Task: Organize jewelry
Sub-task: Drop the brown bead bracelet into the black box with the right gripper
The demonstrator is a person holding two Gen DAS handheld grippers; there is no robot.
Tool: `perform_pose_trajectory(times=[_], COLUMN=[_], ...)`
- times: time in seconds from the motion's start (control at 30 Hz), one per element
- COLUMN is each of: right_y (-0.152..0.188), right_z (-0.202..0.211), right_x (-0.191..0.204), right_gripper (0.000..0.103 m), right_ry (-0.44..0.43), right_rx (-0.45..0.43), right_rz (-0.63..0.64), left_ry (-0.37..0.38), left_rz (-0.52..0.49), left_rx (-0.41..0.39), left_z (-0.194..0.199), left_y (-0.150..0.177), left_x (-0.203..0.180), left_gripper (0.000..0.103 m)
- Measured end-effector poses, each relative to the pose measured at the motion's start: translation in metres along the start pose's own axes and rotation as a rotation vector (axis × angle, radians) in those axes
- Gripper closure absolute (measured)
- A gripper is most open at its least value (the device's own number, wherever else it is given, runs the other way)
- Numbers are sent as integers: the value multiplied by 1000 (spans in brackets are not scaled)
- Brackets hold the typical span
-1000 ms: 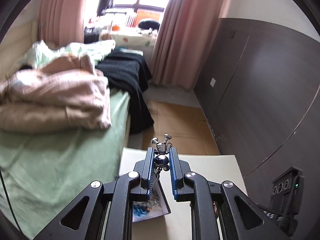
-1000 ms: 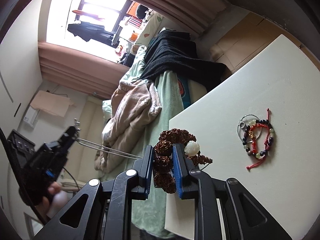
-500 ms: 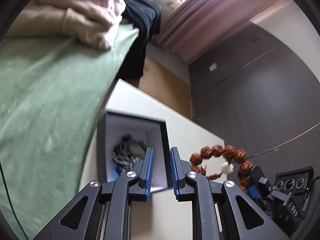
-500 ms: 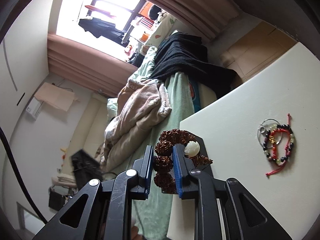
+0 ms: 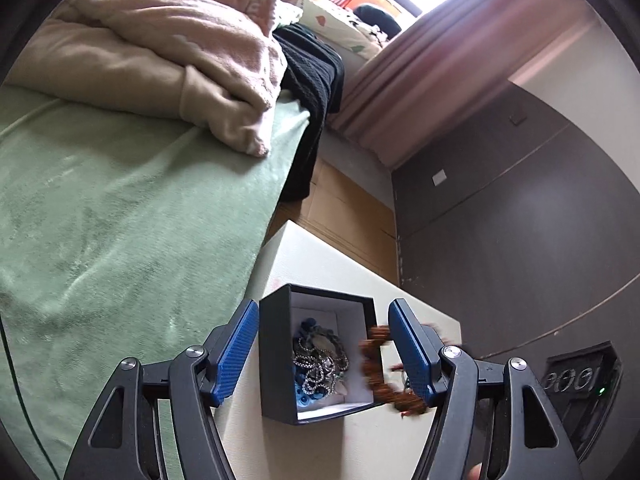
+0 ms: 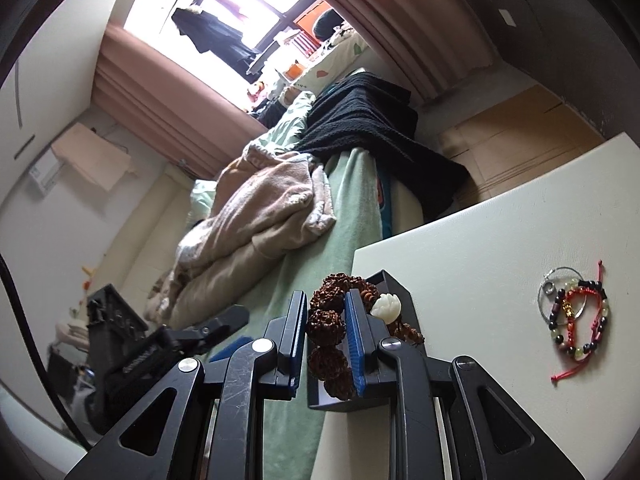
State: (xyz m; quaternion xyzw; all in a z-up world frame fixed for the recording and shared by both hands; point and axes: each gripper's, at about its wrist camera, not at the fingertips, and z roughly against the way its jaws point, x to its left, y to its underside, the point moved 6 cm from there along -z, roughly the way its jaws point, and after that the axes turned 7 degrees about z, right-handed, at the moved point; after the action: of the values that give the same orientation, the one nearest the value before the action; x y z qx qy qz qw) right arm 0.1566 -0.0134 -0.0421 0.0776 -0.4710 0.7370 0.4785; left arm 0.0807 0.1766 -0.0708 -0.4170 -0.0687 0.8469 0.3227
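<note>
A black box (image 5: 280, 364) with a white lining sits on the cream table (image 5: 320, 264); silver chains and blue beads (image 5: 318, 364) lie inside it. My left gripper (image 5: 324, 344) is open and empty, its jaws on either side of the box. My right gripper (image 6: 328, 340) is shut on a brown bead bracelet (image 6: 326, 320) with a white carved flower bead (image 6: 386, 306), held over the box edge (image 6: 396, 288). The bracelet shows blurred at the box's right side in the left wrist view (image 5: 380, 364).
A pile of bracelets with red cord and a silver ring (image 6: 572, 312) lies on the table to the right. A bed with a green sheet (image 5: 120, 240) and pink blanket runs along the table's left. A dark wall panel (image 5: 520, 240) stands right.
My left gripper let go of a silver piece into the box and opened wide around it. My right gripper brought the brown bracelet closer over the box.
</note>
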Motion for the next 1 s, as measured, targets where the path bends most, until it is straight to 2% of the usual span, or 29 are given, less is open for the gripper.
perform_pose_trajectory(times=[0.1, 0.2, 0.33, 0.4, 0.53, 0.7, 1.0], right_y=[12, 19, 15, 12, 8, 6, 13], right_z=[-21, -24, -5, 8, 37, 71, 102], right_x=[12, 10, -4, -12, -32, -58, -101], right_gripper=[80, 71, 64, 54, 44, 24, 24], right_ry=[-31, -58, -33, -14, 36, 114, 224], right_rx=[74, 102, 69, 48, 5, -36, -15], right_rz=[23, -15, -41, -56, -92, -130, -215], left_ry=[18, 10, 9, 5, -2, 3, -8], left_rz=[12, -5, -19, -28, -73, -119, -237], left_rx=[-2, -9, -19, -22, -18, -3, 50], left_z=[2, 3, 3, 2, -2, -8, -28], left_y=[0, 3, 9, 12, 21, 35, 71], left_x=[1, -4, -10, -14, -26, -41, -76], left_gripper=[35, 35, 35, 35, 35, 35, 35])
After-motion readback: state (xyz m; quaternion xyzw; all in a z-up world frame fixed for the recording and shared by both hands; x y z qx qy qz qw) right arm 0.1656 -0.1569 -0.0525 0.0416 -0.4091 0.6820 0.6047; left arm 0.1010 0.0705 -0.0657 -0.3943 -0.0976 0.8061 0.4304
